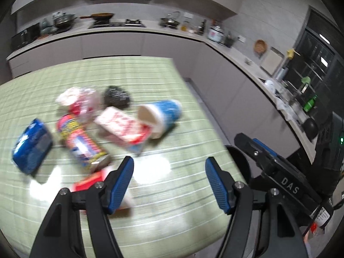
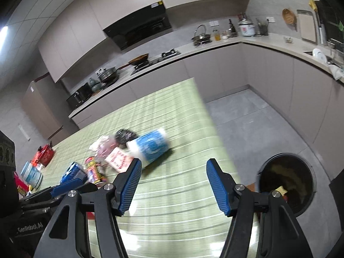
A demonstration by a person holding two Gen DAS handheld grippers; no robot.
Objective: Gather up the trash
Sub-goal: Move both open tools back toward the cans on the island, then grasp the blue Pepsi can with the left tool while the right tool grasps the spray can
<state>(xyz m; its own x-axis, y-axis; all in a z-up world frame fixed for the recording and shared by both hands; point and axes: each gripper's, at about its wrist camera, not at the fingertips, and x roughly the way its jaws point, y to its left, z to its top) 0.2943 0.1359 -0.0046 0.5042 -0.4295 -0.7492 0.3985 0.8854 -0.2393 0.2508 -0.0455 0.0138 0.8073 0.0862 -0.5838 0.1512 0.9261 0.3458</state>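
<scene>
Both my left gripper [image 1: 169, 179] and right gripper [image 2: 173, 181] hang wide and empty, approaching; ahead lies the blue cup [image 2: 150, 148], so next I judge closing on it for the bin [image 2: 288, 180] at my right.

Beyond your green checked worktop [image 2: 172, 111] you see a long kitchen counter [image 2: 215, 45] carrying a wok [image 2: 139, 59], a lidded pot [image 2: 108, 73] and a rice cooker [image 2: 246, 27], with a dark range hood [image 2: 137, 32] above.
</scene>
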